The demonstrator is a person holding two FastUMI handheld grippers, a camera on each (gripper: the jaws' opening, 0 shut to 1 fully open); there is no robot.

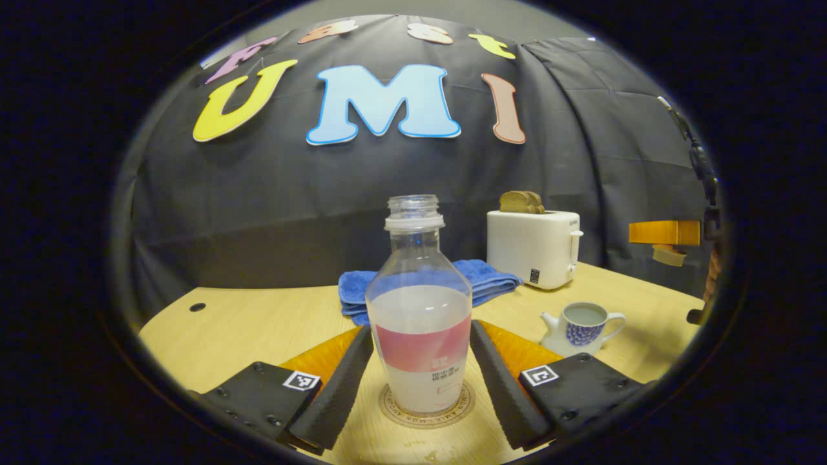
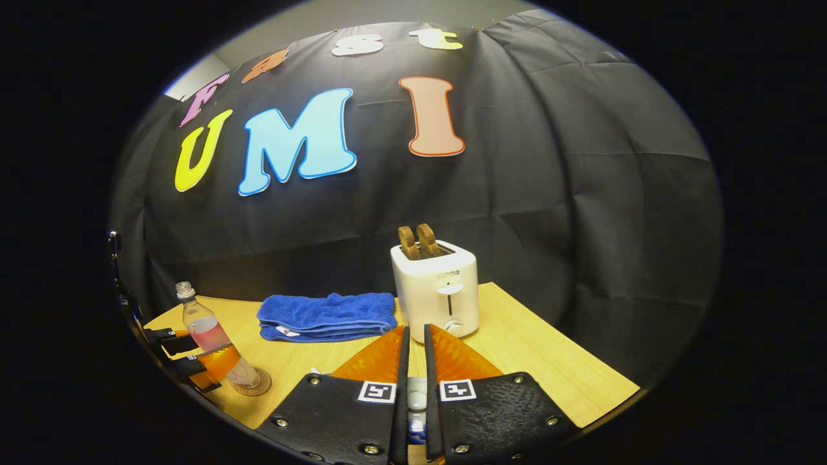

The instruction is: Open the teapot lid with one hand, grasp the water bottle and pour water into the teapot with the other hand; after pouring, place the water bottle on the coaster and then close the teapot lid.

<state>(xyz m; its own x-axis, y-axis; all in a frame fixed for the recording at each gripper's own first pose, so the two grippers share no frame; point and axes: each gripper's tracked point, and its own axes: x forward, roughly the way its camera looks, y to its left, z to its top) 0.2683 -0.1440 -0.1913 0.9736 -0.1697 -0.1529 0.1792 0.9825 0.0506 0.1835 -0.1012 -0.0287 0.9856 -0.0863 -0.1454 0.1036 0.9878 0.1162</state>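
Fingers of the left gripper (image 1: 421, 326) flank the water bottle (image 1: 420, 310) on both sides, low on its body, jaws standing about as wide as the bottle. Hard to say whether they press the plastic or sit just beside it. Bottle upright and uncapped, partly full, base squarely on the coaster (image 1: 426, 413) on the table (image 1: 258, 323).

Off to the right, well apart from the bottle: the teapot (image 1: 581, 326), mouth open, liquid visible inside. Judging by that, pouring looks done and the bottle set down; step in hand looks like the let-go of the bottle.

Right gripper (image 2: 413, 336) held level above the table edge, pointing toward the toaster (image 2: 436, 294), jaws nearly pressed together and pinching a small pale piece, most likely the lid (image 2: 417, 394) by its knob.

Next, probably: spread the left jaws clear of the bottle and draw straight back without tipping it. Then swing the right gripper across to the teapot, line the lid over the mouth, lower it flat, and only then part the jaws.
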